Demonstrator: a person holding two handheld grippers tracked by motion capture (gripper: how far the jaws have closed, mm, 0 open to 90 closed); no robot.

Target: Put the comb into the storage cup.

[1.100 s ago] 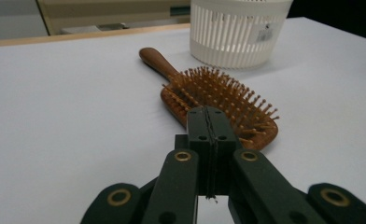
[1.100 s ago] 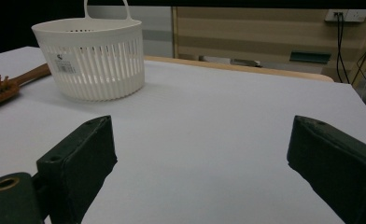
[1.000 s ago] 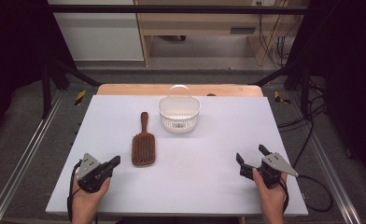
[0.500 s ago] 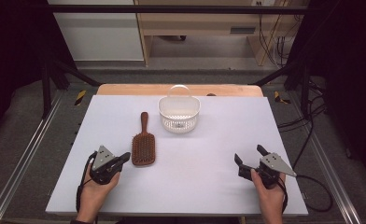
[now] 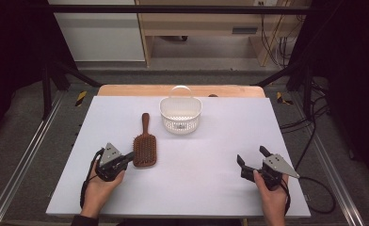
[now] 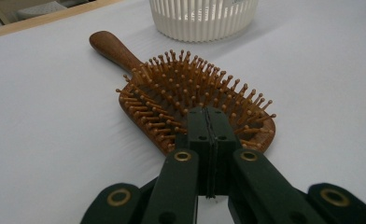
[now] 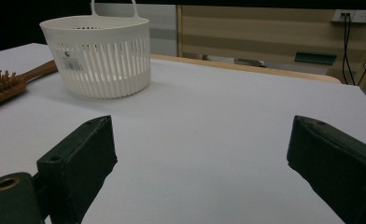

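The left tool (image 5: 126, 157), jaws pressed together with nothing between them, sits at the near left edge of the wooden hairbrush (image 5: 144, 147), which lies bristles-up on the white bench (image 5: 211, 155) with its handle pointing far. The right tool (image 5: 252, 158), jaws spread, rests at near right, well apart from the white basket (image 5: 180, 114) at centre far

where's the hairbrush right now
In the high view the hairbrush lies left of centre on the table, before the white basket, beside the left hand-held gripper.

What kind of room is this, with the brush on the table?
Probably a lab or workshop set up for recording: a white table framed by metal rails, cables trailing on the floor, and a hand-held gripper with open fingers.
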